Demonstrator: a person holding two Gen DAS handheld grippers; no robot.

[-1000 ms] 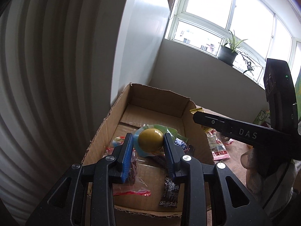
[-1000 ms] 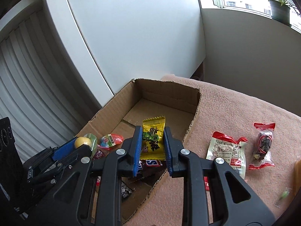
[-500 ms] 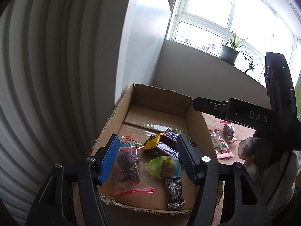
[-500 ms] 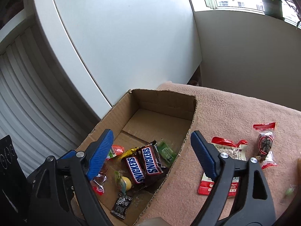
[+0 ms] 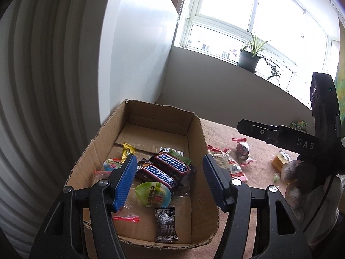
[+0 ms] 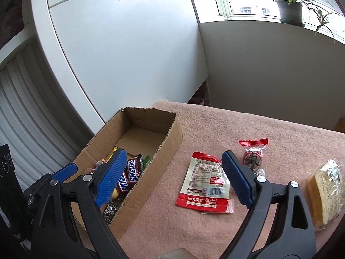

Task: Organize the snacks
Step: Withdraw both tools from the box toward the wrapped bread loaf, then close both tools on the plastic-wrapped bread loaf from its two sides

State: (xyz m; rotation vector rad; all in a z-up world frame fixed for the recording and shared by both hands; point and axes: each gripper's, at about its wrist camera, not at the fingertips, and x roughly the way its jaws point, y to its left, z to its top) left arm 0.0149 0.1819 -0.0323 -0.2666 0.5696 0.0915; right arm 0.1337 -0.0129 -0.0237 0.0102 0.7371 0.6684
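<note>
Left wrist view: we hold the left gripper point(image 5: 170, 180) with its blue fingers spread wide and nothing between them, above the near end of the cardboard box point(image 5: 195, 133). Inside, from near to far, lie a black sachet point(image 5: 166, 224), a green egg-shaped packet point(image 5: 153, 196), two Snickers bars point(image 5: 165, 168) and a yellow candy wrapper point(image 5: 127, 151). Our right gripper point(image 6: 172, 180) also gapes empty, over the pink cloth point(image 6: 237, 127) just right of the box. Beyond it rest a red-and-white pouch point(image 6: 203, 183), a clear red-edged packet point(image 6: 253, 156), and wrapped bread point(image 6: 325, 192) at far right.
</note>
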